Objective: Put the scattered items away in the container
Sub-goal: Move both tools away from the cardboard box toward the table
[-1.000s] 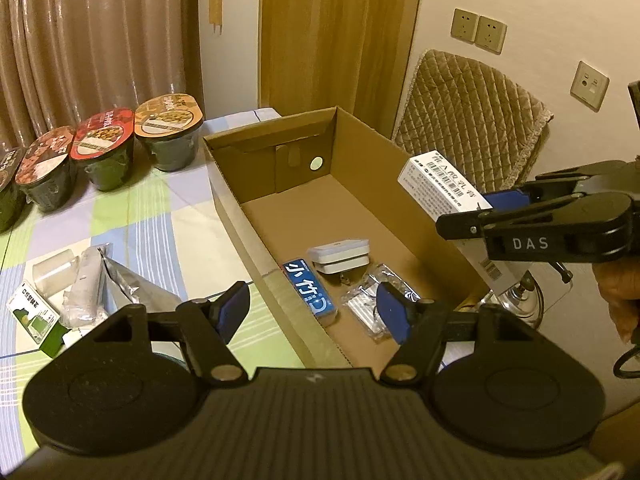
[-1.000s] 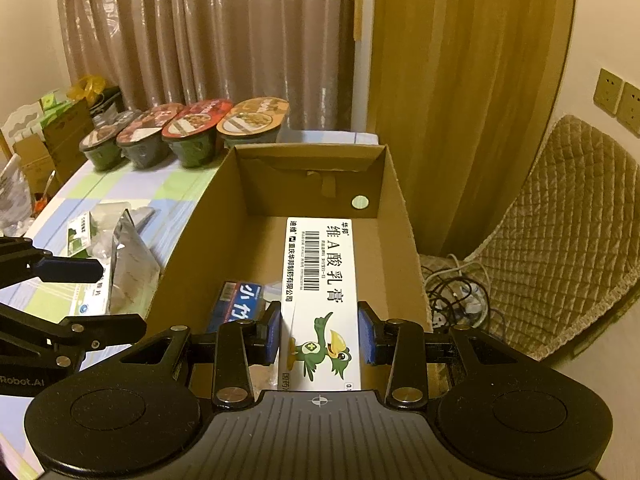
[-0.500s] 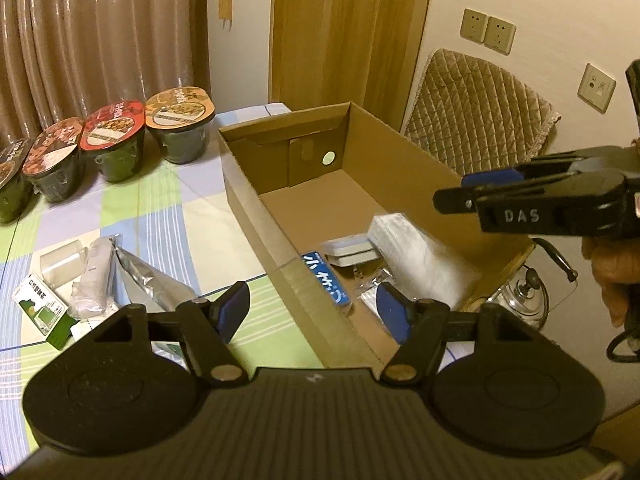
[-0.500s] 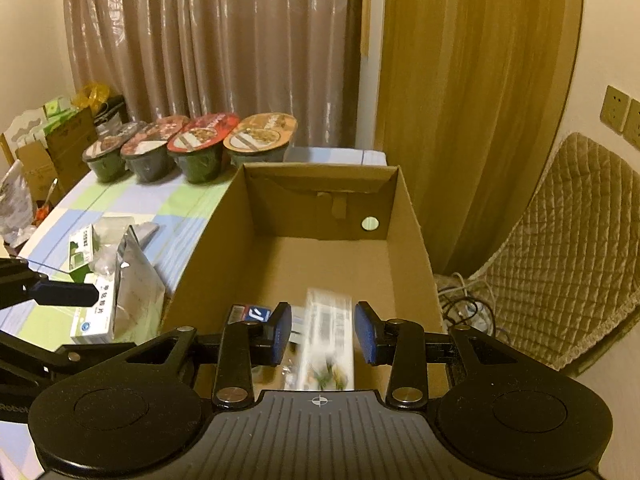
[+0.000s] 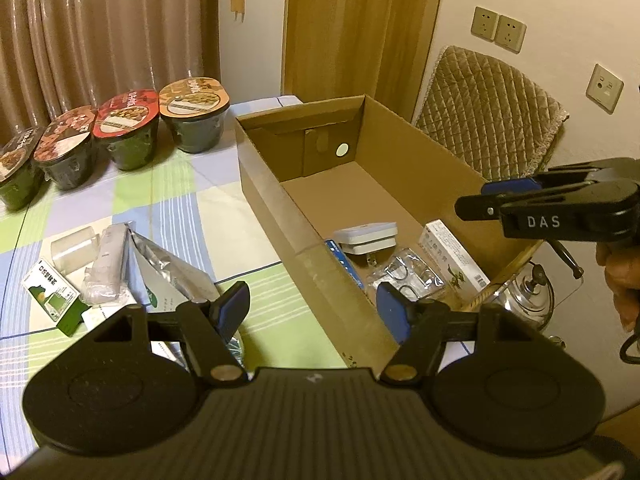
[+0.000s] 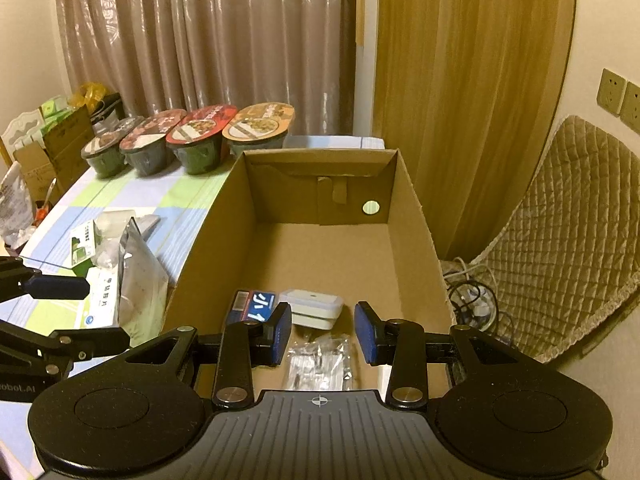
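The open cardboard box (image 5: pixel 280 208) stands on the checked tablecloth. Inside it lie a white ointment carton (image 5: pixel 454 254), a white charger (image 5: pixel 366 236), a blue packet (image 5: pixel 344 264) and a clear plastic bag (image 5: pixel 404 276). My right gripper (image 6: pixel 322 328) hangs open and empty above the box's near end, over the plastic bag (image 6: pixel 320 360). My left gripper (image 5: pixel 314 308) is open and empty above the box's near left wall. Left of the box lie a silver foil pouch (image 5: pixel 168 268), a green-and-white carton (image 5: pixel 50 296), a wrapped white tube (image 5: pixel 106 264) and a clear tub (image 5: pixel 74 246).
Several instant noodle bowls (image 5: pixel 192 108) line the table's far side by the curtain. A quilted chair (image 5: pixel 496 120) stands right of the box, with a kettle (image 5: pixel 528 292) and cables (image 6: pixel 472 292) near it. A hand (image 5: pixel 620 280) holds the right gripper.
The right gripper opened and let go of the white ointment carton, which dropped into the box beside the charger. The left gripper stayed open and drew back a little.
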`<state>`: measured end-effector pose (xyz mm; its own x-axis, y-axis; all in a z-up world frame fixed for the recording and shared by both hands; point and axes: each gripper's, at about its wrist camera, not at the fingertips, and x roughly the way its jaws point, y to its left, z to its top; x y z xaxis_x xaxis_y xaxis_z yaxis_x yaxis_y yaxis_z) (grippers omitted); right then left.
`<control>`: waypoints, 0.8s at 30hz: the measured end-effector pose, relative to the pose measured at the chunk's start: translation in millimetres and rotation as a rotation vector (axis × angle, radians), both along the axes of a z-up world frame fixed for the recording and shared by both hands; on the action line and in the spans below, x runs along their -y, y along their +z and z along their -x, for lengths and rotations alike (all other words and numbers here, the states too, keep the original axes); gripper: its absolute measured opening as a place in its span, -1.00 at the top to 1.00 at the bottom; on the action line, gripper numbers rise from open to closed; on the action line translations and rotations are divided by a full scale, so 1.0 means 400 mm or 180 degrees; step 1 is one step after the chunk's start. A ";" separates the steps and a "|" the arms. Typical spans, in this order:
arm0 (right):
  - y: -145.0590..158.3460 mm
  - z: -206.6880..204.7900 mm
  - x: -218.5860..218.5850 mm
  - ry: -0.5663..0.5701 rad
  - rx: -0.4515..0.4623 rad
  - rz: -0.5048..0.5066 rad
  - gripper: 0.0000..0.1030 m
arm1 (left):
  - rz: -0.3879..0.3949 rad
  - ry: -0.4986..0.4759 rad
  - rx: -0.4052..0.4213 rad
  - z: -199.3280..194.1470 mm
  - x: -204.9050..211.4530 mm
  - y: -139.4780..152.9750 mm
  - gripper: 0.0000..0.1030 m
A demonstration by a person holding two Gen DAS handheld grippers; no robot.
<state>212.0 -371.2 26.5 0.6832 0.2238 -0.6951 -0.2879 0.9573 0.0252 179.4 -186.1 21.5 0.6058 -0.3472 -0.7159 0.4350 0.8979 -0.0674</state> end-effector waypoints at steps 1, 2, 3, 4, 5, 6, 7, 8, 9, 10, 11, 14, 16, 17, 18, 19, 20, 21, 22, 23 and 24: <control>0.002 0.002 -0.002 0.0001 -0.0001 0.0004 0.19 | -0.0004 0.0002 0.0001 0.001 -0.003 0.001 -0.27; 0.003 0.004 -0.004 0.0002 -0.0002 0.0004 0.19 | -0.0005 0.0006 0.0002 0.003 -0.006 0.003 -0.27; 0.005 0.007 -0.006 0.0005 -0.0003 0.0004 0.19 | -0.0006 0.0012 0.0003 0.005 -0.009 0.004 -0.27; 0.007 0.011 -0.009 0.0007 -0.0003 0.0006 0.19 | -0.0006 0.0016 0.0003 0.007 -0.012 0.006 -0.27; 0.009 0.014 -0.012 0.0009 -0.0003 0.0009 0.19 | -0.0007 0.0021 0.0004 0.010 -0.016 0.008 -0.27; 0.012 0.018 -0.016 0.0011 -0.0003 0.0013 0.19 | -0.0008 0.0027 0.0006 0.014 -0.020 0.010 -0.27; 0.014 0.021 -0.021 0.0015 -0.0006 0.0018 0.19 | -0.0008 0.0035 0.0007 0.016 -0.025 0.012 -0.27; 0.017 0.026 -0.026 0.0019 -0.0009 0.0022 0.19 | -0.0006 0.0044 0.0006 0.019 -0.032 0.014 -0.27; 0.021 0.030 -0.032 0.0024 -0.0018 0.0027 0.19 | -0.0005 0.0054 0.0007 0.022 -0.040 0.016 -0.27; 0.023 0.035 -0.038 0.0029 -0.0029 0.0030 0.19 | -0.0006 0.0070 0.0007 0.026 -0.049 0.018 -0.27; 0.027 0.040 -0.046 0.0035 -0.0039 0.0032 0.19 | -0.0006 0.0085 0.0006 0.029 -0.057 0.020 -0.27; 0.040 0.059 -0.074 0.0072 -0.0051 0.0023 0.19 | -0.0001 0.0138 0.0008 0.040 -0.086 0.027 -0.28; 0.046 0.071 -0.096 0.0117 -0.0055 0.0020 0.19 | 0.0007 0.0184 0.0007 0.050 -0.105 0.032 -0.28; 0.049 0.078 -0.109 0.0144 -0.0052 0.0023 0.19 | 0.0010 0.0205 0.0008 0.056 -0.115 0.035 -0.29; 0.052 0.083 -0.121 0.0167 -0.0048 0.0031 0.19 | 0.0008 0.0224 0.0011 0.062 -0.125 0.037 -0.29; 0.054 0.088 -0.132 0.0186 -0.0045 0.0033 0.19 | 0.0005 0.0245 0.0015 0.068 -0.136 0.040 -0.29; 0.056 0.093 -0.142 0.0204 -0.0045 0.0028 0.19 | 0.0005 0.0268 0.0018 0.075 -0.149 0.042 -0.29; 0.058 0.097 -0.153 0.0223 -0.0046 0.0026 0.19 | 0.0008 0.0293 0.0021 0.081 -0.162 0.045 -0.29; 0.061 0.101 -0.162 0.0242 -0.0043 0.0029 0.19 | 0.0008 0.0319 0.0024 0.087 -0.174 0.047 -0.30; 0.063 0.106 -0.173 0.0263 -0.0035 0.0032 0.19 | 0.0006 0.0350 0.0027 0.094 -0.189 0.048 -0.31; 0.065 0.111 -0.184 0.0282 -0.0029 0.0036 0.19 | 0.0006 0.0381 0.0026 0.100 -0.204 0.049 -0.31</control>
